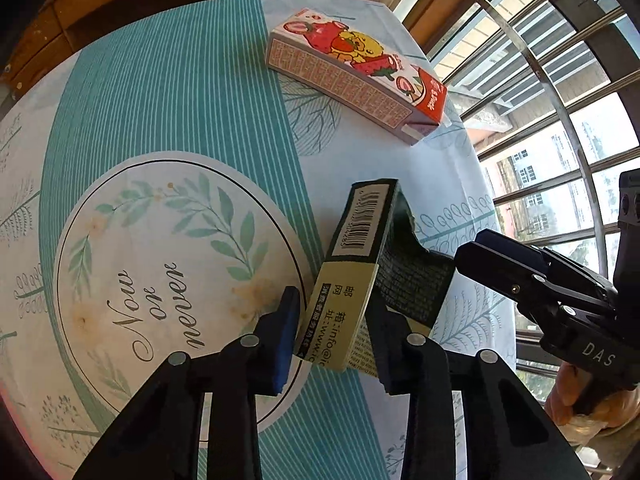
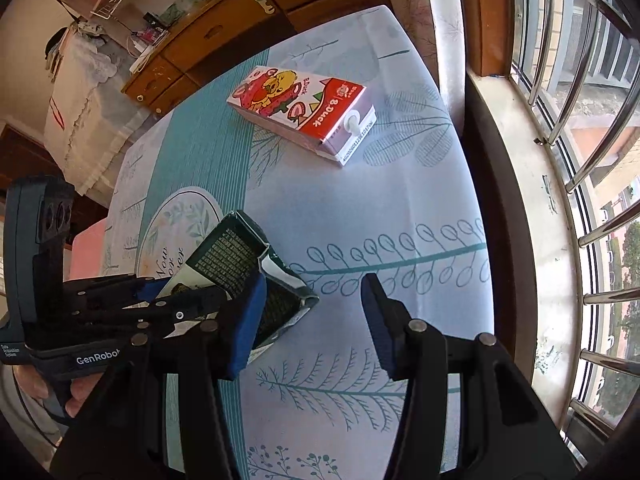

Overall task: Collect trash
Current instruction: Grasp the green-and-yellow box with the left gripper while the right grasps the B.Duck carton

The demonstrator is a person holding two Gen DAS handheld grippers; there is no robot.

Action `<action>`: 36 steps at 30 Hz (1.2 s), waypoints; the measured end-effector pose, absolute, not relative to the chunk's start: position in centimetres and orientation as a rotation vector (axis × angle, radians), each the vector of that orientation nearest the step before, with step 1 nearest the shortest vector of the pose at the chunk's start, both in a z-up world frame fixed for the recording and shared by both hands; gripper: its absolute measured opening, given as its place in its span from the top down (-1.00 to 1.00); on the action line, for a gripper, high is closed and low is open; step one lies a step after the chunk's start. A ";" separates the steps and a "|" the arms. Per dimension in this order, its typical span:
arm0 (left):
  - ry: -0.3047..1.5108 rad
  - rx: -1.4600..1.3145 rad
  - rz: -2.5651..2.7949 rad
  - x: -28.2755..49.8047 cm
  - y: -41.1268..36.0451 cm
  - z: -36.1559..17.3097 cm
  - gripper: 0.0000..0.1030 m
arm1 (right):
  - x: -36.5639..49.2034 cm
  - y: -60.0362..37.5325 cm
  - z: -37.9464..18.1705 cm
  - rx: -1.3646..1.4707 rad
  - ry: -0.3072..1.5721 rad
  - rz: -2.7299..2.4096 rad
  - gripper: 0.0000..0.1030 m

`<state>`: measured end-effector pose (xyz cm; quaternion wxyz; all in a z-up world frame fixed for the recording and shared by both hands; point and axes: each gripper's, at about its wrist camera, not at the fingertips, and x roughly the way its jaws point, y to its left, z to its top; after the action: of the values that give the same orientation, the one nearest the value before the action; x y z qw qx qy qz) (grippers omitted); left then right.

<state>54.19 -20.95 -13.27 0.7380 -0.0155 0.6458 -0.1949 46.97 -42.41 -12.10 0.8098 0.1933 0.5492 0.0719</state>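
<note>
So the left hand-held gripper [image 1: 334, 328] has its pads pinched on the near end of the dark box [image 1: 360, 264], which tips up off the counter [image 1: 168, 112]. The right hand-held gripper [image 2: 316, 320] sits just beside it, jaws wide, nothing between them. Farther off, the strawberry carton [image 2: 300, 110] lies flat, long axis running diagonally away, cap end toward the window. Right hand's nearer, I'd say.
</note>
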 end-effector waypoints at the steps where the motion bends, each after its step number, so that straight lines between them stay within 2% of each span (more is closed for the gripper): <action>1: 1.406 -0.042 -0.416 54.4 -20.9 -13.0 0.49 | 47.2 -42.5 -11.9 0.409 1.169 0.157 0.08; 2: 1.396 -0.052 -0.401 54.6 -20.8 -12.7 0.57 | 47.6 -42.5 -11.7 0.403 1.164 0.160 0.08; 11: 1.271 -0.094 -0.199 56.5 -18.9 -8.6 0.59 | 52.2 -41.8 -7.9 0.226 1.080 0.186 0.07; 13: 1.250 -0.084 -0.157 57.1 -18.8 -8.0 0.59 | 53.5 -41.4 -6.8 0.172 1.048 0.193 -0.02; 14: 1.241 -0.078 -0.141 57.6 -18.4 -7.6 0.59 | 54.3 -41.1 -6.4 0.139 1.035 0.195 -0.18; 15: 1.234 -0.071 -0.123 58.1 -17.6 -7.3 0.59 | 55.0 -40.8 -6.2 0.108 1.025 0.196 -0.23; 21: 1.233 -0.073 -0.030 59.7 -15.9 -7.2 0.59 | 59.5 -38.7 -7.4 -0.074 1.041 0.218 -0.28; 33: 1.245 -0.077 0.022 59.6 -13.8 -7.7 0.59 | 62.1 -36.8 -13.3 -0.201 1.138 0.235 -0.29; 36: 1.241 -0.082 0.025 59.2 -13.5 -7.5 0.59 | 62.1 -37.0 -13.5 -0.164 1.156 0.231 -0.15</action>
<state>59.23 -13.53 -7.50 0.8128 -0.0386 0.5811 0.0116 62.10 -36.96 -13.51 0.8280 -0.0774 0.5447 0.1087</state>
